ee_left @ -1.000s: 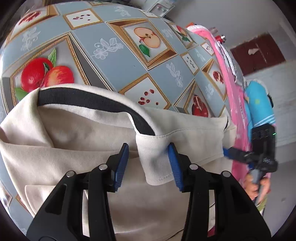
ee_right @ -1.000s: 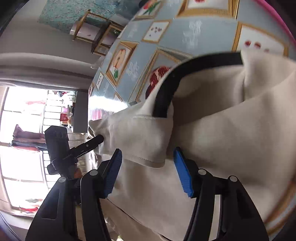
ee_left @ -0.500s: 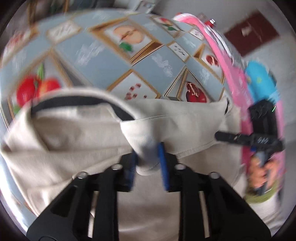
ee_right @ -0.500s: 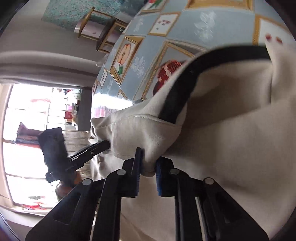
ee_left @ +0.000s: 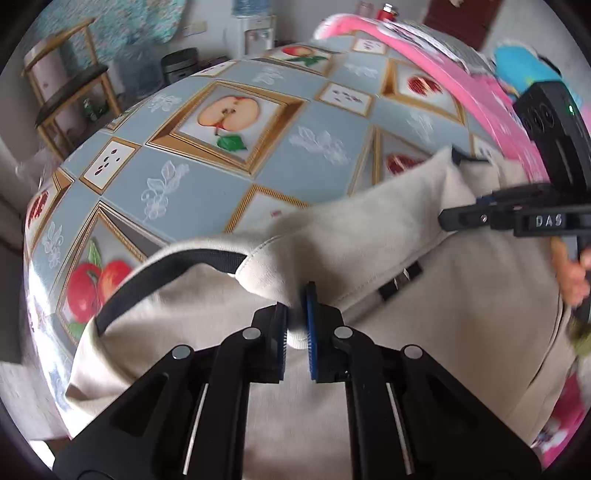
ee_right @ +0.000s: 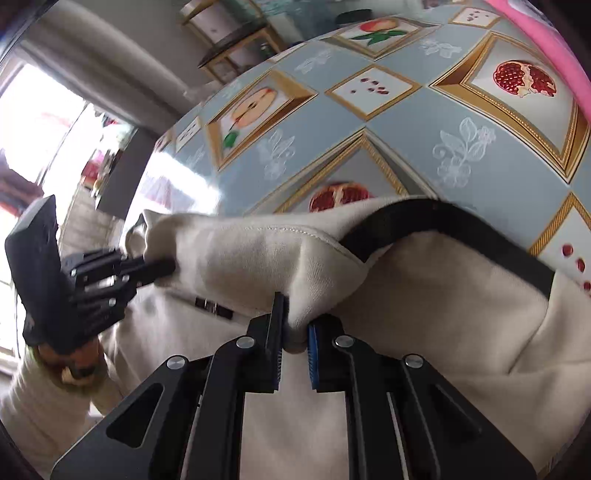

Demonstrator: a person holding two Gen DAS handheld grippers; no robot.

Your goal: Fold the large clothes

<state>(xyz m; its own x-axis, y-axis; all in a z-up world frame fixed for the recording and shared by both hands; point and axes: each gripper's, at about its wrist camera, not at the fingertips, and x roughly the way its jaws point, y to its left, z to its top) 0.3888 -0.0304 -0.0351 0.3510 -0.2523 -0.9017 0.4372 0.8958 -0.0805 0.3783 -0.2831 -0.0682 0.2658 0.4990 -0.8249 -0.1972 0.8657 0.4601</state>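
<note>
A large cream garment (ee_left: 424,314) with a black band (ee_left: 155,273) lies at the near end of a table with a fruit-pattern cloth (ee_left: 221,173). My left gripper (ee_left: 295,332) is shut on a fold of its cream edge. My right gripper (ee_right: 293,332) is shut on another fold of the same edge, next to the black band (ee_right: 443,229). Each gripper shows in the other's view, the right one (ee_left: 458,218) and the left one (ee_right: 162,264), both pinching the stretched edge. The garment (ee_right: 424,332) is lifted between them.
A pink cloth (ee_left: 443,70) runs along the table's far right side, with a blue object (ee_left: 524,70) behind it. A wooden shelf unit (ee_left: 70,92) and a water dispenser (ee_left: 255,29) stand beyond the table's far end. A bright window (ee_right: 33,147) is at the left.
Both grippers closed from open onto the garment's edge. They have since lifted and pulled it toward the near end, exposing more tablecloth.
</note>
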